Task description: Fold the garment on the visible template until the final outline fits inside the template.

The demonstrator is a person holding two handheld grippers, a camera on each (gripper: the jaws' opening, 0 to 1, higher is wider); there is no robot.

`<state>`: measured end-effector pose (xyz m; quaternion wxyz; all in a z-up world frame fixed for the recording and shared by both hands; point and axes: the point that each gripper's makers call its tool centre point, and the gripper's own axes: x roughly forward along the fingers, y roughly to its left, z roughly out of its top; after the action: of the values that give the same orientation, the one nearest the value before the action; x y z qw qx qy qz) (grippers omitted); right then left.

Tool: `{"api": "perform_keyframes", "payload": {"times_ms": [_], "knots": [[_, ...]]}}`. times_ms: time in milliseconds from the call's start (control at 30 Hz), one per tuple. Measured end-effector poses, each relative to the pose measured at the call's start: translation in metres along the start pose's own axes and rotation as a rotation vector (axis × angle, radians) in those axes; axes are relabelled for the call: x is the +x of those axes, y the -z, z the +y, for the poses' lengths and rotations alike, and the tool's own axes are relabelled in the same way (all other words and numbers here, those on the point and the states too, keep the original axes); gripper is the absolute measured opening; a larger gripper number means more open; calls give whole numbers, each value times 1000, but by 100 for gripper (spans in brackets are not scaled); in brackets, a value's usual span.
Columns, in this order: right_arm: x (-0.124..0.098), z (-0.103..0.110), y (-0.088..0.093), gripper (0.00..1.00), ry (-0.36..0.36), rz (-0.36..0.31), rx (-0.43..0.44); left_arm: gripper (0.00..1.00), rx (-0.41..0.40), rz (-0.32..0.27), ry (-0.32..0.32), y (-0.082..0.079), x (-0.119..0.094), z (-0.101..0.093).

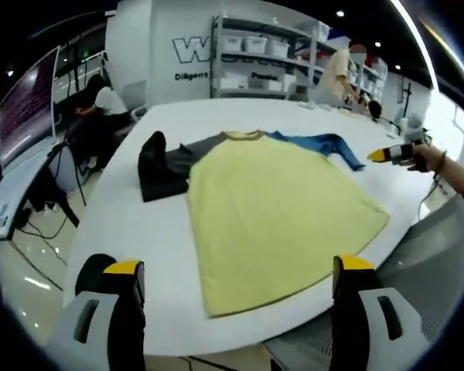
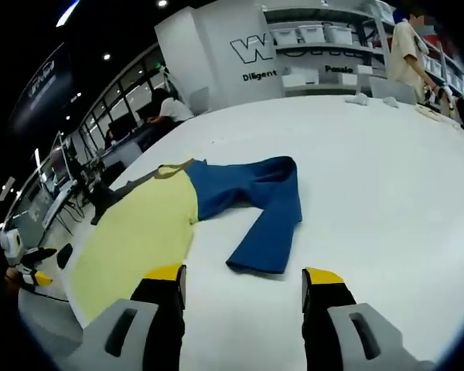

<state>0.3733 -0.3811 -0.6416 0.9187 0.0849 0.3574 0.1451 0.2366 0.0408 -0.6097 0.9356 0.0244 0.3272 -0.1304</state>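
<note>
A long-sleeved shirt lies flat on the white table (image 1: 131, 232), with a yellow body (image 1: 274, 212), a dark grey sleeve (image 1: 164, 166) bunched at its left and a blue sleeve (image 1: 325, 144) stretched to the right. My left gripper (image 1: 238, 267) is open just off the near table edge, in front of the hem, holding nothing. In the right gripper view the blue sleeve (image 2: 267, 205) bends toward me beside the yellow body (image 2: 139, 228). My right gripper (image 2: 244, 274) hovers open a little short of the cuff. It also shows as the right gripper (image 1: 390, 153) in a hand.
Shelves with white bins (image 1: 263, 58) stand behind the table. A person (image 1: 100, 104) sits at a desk on the left and another stands at the back right (image 2: 406, 50). Small white items (image 2: 359, 98) lie on the far table. A grey surface (image 1: 441, 255) adjoins the near right edge.
</note>
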Motion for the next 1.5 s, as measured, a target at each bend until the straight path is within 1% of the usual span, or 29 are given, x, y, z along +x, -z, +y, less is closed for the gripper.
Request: {"api": "perform_keyframes", "payload": {"times_ms": [100, 200, 333, 433, 533, 733, 800, 1000, 1167, 1267, 1333, 1400, 1433, 1500], "knots": [[7, -7, 0, 52, 17, 0, 21, 98, 2, 2, 1, 0, 0, -2], [12, -14, 3, 47, 38, 11, 54, 97, 26, 12, -7, 2, -1, -2], [16, -18, 7, 41, 50, 25, 59, 96, 28, 10, -6, 0, -2, -3], [18, -18, 9, 33, 53, 30, 63, 95, 35, 12, -8, 0, -3, -4], [20, -20, 14, 16, 65, 53, 50, 94, 53, 25, -16, 1, -3, -3], [22, -26, 15, 0, 84, 54, 54, 92, 54, 23, -7, 0, -4, -4], [21, -29, 13, 0, 95, 48, 56, 92, 56, 26, -8, 1, -4, -4], [12, -31, 6, 0, 90, 22, 66, 90, 51, 27, -5, 1, -4, -4], [2, -34, -6, 0, 97, -8, 68, 89, 58, 25, -4, 1, -4, -2], [-9, -35, -18, 0, 105, -36, 51, 90, 63, 24, -4, 0, -4, -1], [-16, -36, -29, 0, 110, -60, 26, 90, 66, 27, -3, 0, -5, -1], [-24, -35, -39, 0, 111, -68, -4, 89, 68, 26, -3, 0, -5, -1], [-28, -36, -46, 0, 121, -82, -35, 89, 67, 27, -2, 1, -5, -1], [-34, -41, -56, 0, 137, -94, -72, 89, 68, 28, -2, 1, -5, -1]]}}
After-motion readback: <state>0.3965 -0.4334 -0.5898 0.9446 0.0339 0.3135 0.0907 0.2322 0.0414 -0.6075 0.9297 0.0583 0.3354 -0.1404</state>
